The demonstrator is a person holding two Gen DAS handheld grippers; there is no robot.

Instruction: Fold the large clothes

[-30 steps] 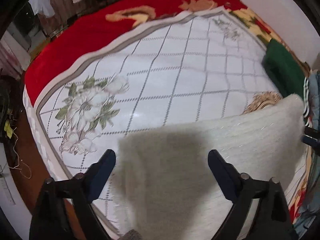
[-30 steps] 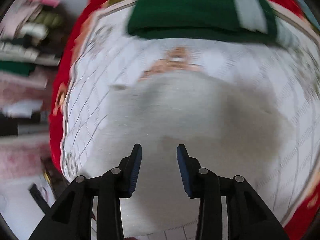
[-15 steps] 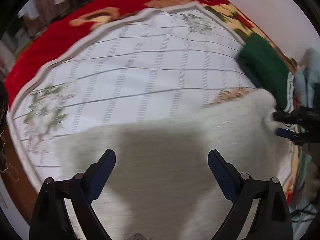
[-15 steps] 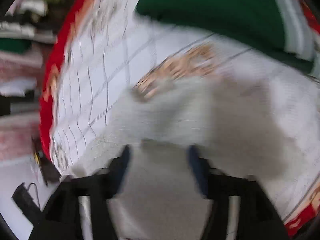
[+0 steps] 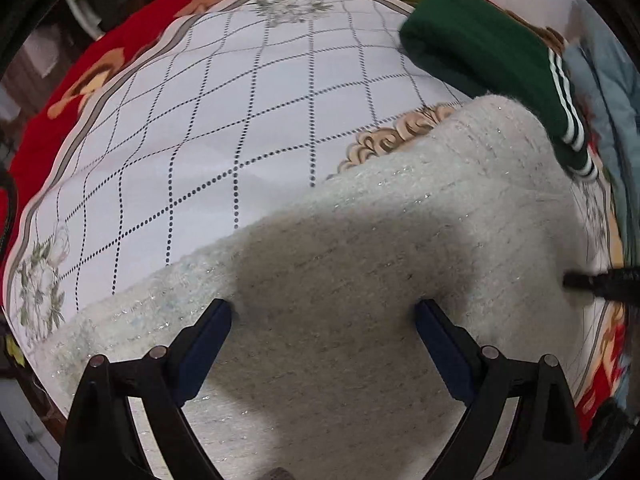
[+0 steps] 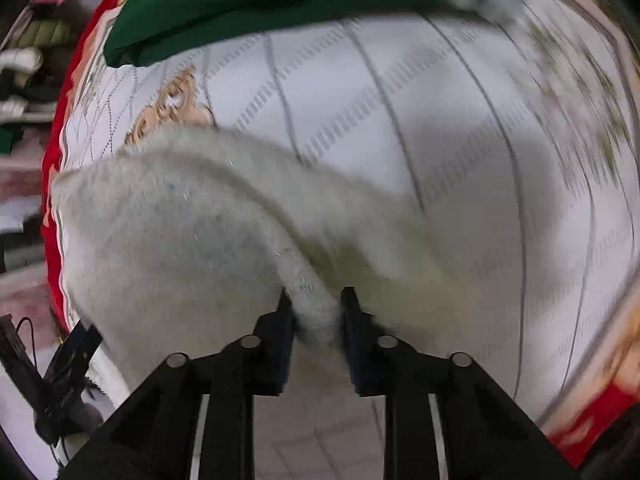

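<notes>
- A fuzzy white sweater [image 5: 400, 248] is lying spread across the near part of a bed, on a white bedsheet [image 5: 240, 120] printed with a dotted diamond grid and flowers.
- The left gripper [image 5: 323, 332] is hovering over the near part of the sweater with its jaws standing wide apart; nothing is sitting between them, and a dark shadow is falling on the knit just ahead of them.
- The right gripper [image 6: 314, 304] is pinching a raised ridge of the sweater [image 6: 180, 232] between its jaws, which are standing close together with only the bunched fabric between them.
- In the right wrist view the fabric is rising from the bedsheet [image 6: 440, 120] into a fold that is running back to the pinch point.
- In the left wrist view the right gripper's dark tip [image 5: 600, 282] is showing at the sweater's right edge.
- A folded green garment [image 5: 480, 48] with white stripes is lying at the far right of the bed, just beyond the sweater's far corner; whether the two are touching cannot be told.
- A red floral blanket [image 5: 100, 52] is bordering the bedsheet on the far and left sides.
- The right wrist view is blurring toward its edges.
</notes>
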